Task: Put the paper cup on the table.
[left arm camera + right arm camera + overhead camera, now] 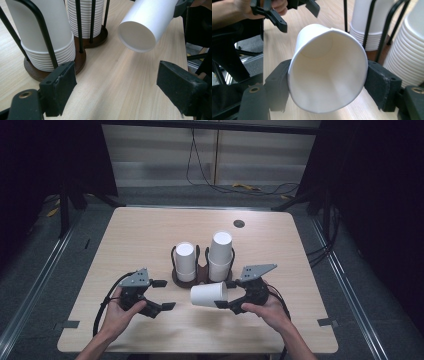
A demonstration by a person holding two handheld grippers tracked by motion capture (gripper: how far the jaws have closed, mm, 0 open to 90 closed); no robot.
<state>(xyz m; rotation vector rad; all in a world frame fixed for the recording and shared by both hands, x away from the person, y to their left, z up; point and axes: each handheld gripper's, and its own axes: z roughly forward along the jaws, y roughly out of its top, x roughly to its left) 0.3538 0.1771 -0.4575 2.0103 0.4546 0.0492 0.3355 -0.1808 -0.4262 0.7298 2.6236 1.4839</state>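
Right gripper (222,295) clamped on a single white paper cup (209,295), pads pressing the rim end from both sides so that the mouth is squeezed slightly out of round, as seen in the right gripper view. Cup held on its side, off the counter (140,235), closed base pointing toward the left gripper (162,294), open mouth facing back into the right gripper's own camera. In the high view, cup between the two grippers, just in front of the dark wooden cup holder (199,276) and clear of it. Left gripper open, jaws spread wide with nothing between them, pads apart over bare wood in the left gripper view; held cup's round base (137,37) hanging beyond and above those jaws, not touching them. Holder standing near the middle of the counter, with black wire uprights around two stacks of upturned white cups: left stack (185,261) shorter, right stack (220,255) taller. In the right gripper view, both stacks at the right edge behind the held cup, ribbed rims showing at their lower ends. Left hand (120,312) wrapped around the left gripper's body, right hand (265,311) around the right one, forearms entering from the bottom edge of the high view. Small dark round grommet (239,223) set in the counter near its far edge. Cables (240,186) lying on the floor beyond the counter.
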